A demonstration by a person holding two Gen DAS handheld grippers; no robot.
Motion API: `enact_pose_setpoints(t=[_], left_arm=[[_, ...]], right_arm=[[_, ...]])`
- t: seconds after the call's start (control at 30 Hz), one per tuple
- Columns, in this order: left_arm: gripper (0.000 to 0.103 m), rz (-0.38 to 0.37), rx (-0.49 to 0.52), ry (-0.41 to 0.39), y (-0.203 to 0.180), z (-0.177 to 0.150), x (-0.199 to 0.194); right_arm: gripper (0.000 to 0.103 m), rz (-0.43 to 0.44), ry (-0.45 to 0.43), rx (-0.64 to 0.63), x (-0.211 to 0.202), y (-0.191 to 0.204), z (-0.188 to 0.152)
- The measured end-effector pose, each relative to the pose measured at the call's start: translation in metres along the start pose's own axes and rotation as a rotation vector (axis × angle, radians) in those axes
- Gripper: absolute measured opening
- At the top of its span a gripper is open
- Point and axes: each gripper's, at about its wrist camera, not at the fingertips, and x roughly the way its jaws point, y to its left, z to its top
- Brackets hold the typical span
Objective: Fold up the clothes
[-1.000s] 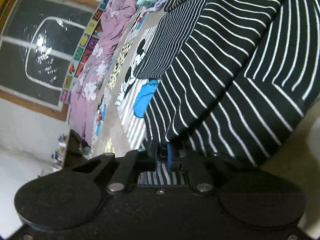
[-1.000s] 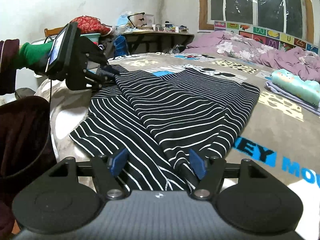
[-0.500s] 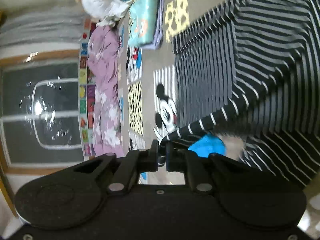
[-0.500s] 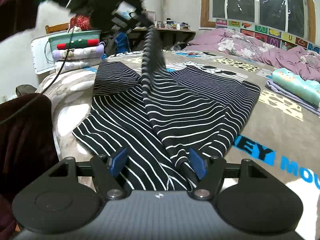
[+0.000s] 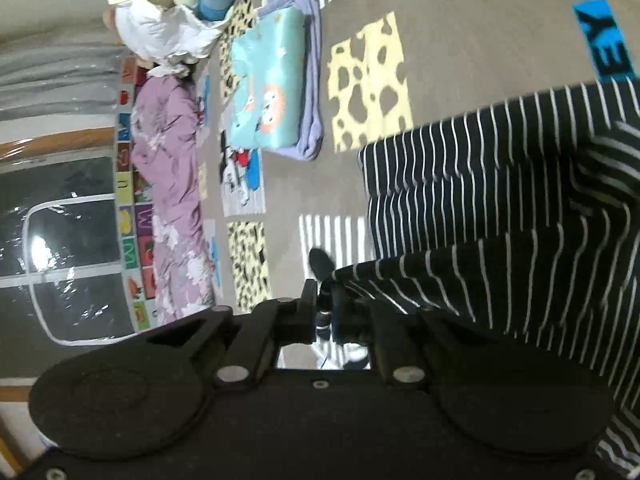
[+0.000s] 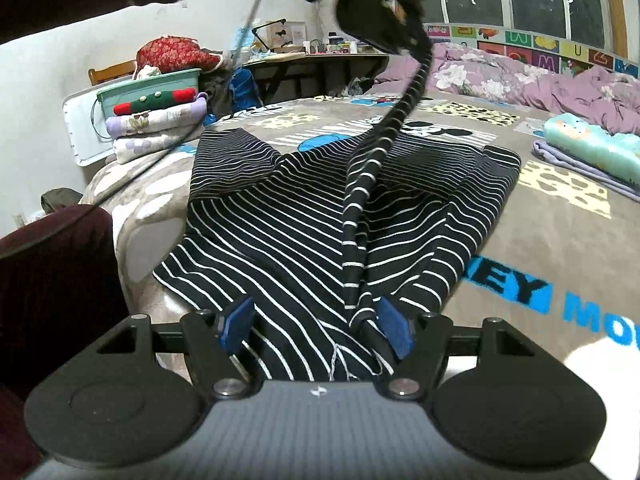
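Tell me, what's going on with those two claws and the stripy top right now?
Left gripper shut on striped shirt, one strip lifted. Right gripper open, low over the hem. Folded teal pile off to the side, clear.

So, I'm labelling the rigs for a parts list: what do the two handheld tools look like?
The left tool is all matte black plastic with round housings and silver screws. The right tool has a grey textured body, black linkage arms and blue pads. A dark maroon sleeve shows beside it.
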Motion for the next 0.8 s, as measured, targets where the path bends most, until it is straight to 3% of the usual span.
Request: enact_pose_setpoints(t=[0.4, 0.8], left_arm=[[0.006, -0.054, -0.029, 0.002, 0.014, 0.045, 0.048], [0.006, -0.094, -0.113, -0.001, 0.003, 0.073, 0.086]], right_arm=[[0.069, 0.036, -0.010, 0.110, -0.007, -0.016, -0.001], [0.069, 0.056, -0.013, 0.165, -0.009, -0.023, -0.002]])
